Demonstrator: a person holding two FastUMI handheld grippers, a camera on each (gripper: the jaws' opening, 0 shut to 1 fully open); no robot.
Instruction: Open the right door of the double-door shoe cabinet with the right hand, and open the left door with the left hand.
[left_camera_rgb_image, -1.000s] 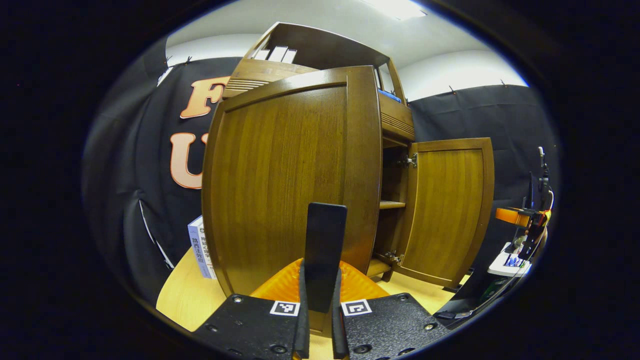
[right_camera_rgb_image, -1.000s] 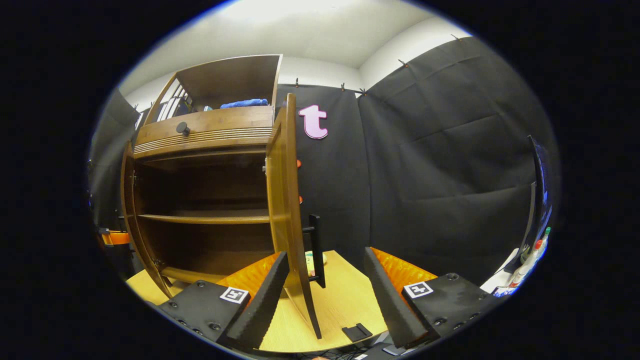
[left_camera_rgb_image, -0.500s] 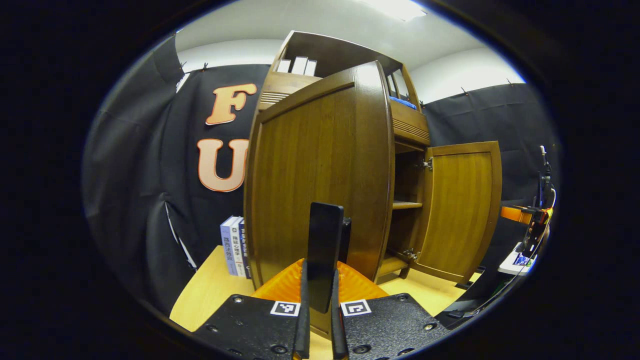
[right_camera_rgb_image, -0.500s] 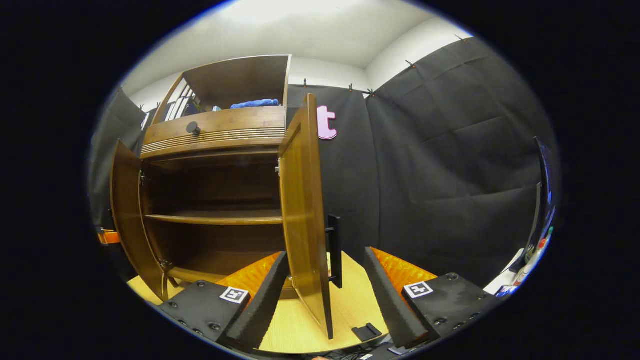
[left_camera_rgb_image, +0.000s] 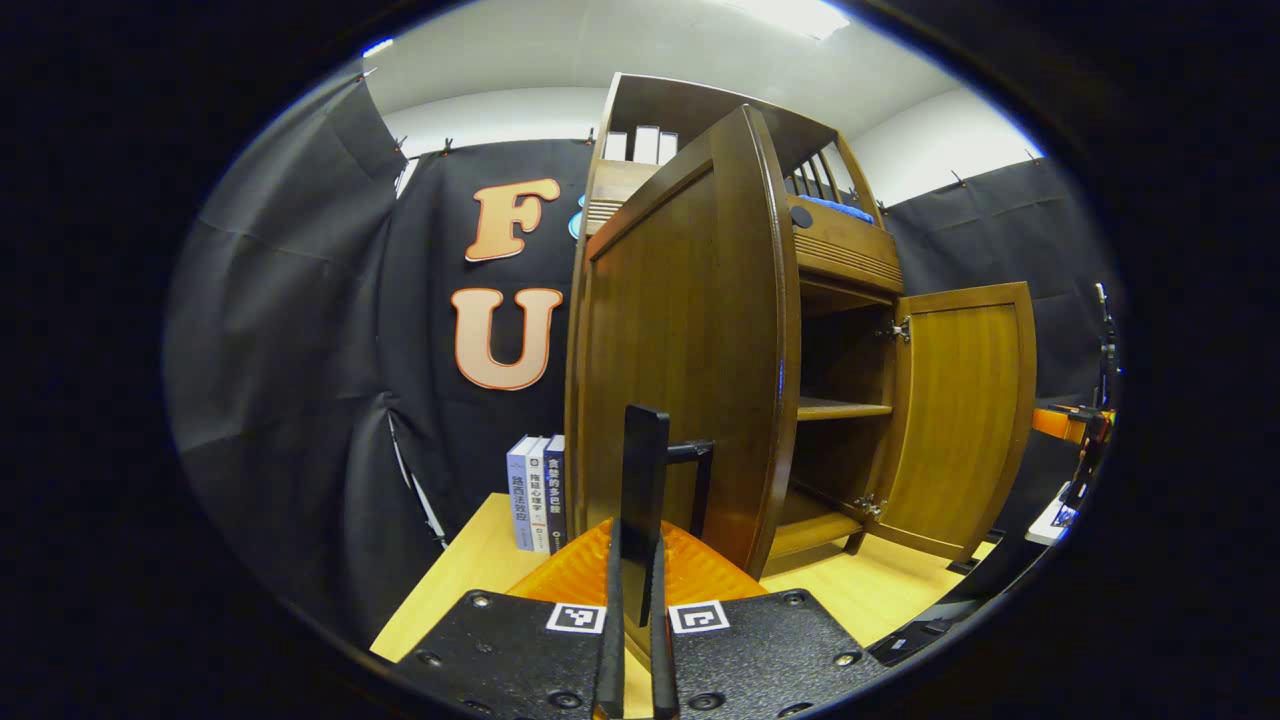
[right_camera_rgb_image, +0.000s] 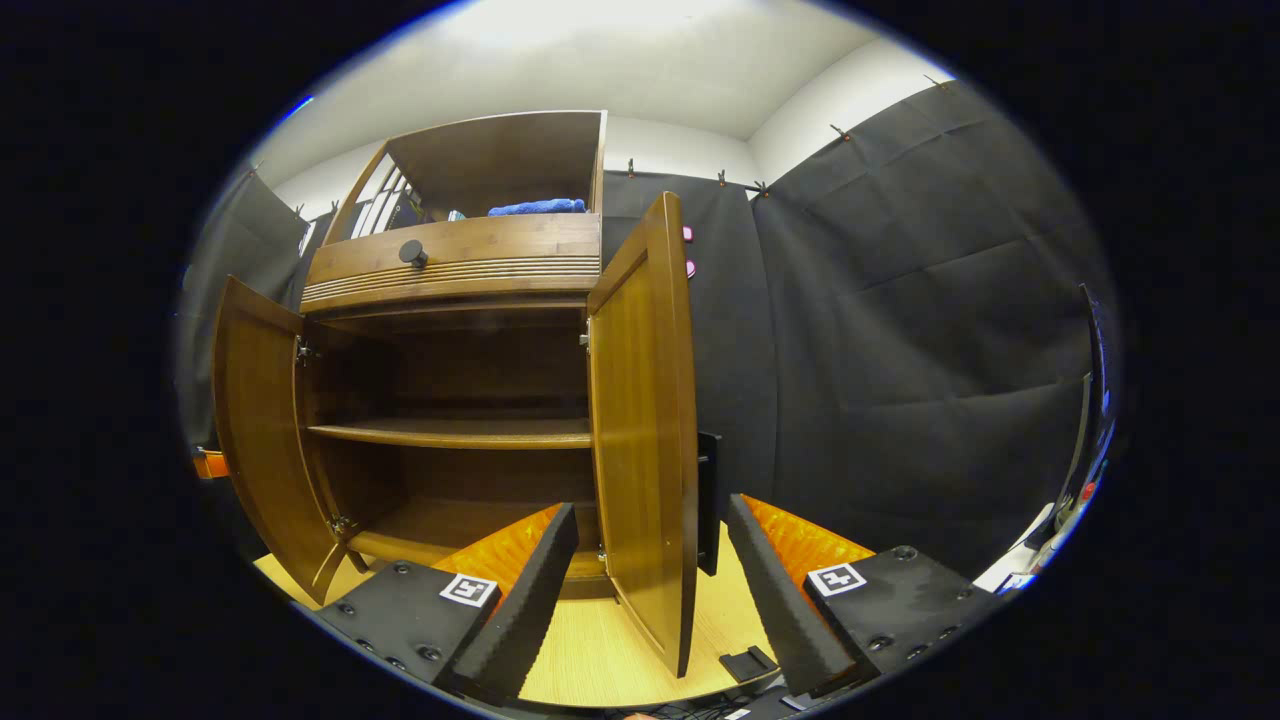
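Both views low, close, looking up; share shoe cabinet (left_camera_rgb_image: 830, 400) (right_camera_rgb_image: 450, 400) from opposite sides.

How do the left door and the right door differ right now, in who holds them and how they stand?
The left door is held: the left tongs are shut on its black bar handle. The right door is free: the right tongs gape open on either side of its edge.
The left door's handle is in plain sight; the right door's handle peeks from behind it.
Shared: both are swung open, made of the same brown wood, and the shelf is exposed.

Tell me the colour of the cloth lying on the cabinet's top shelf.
Blue. The cloth shows best in the right gripper view.
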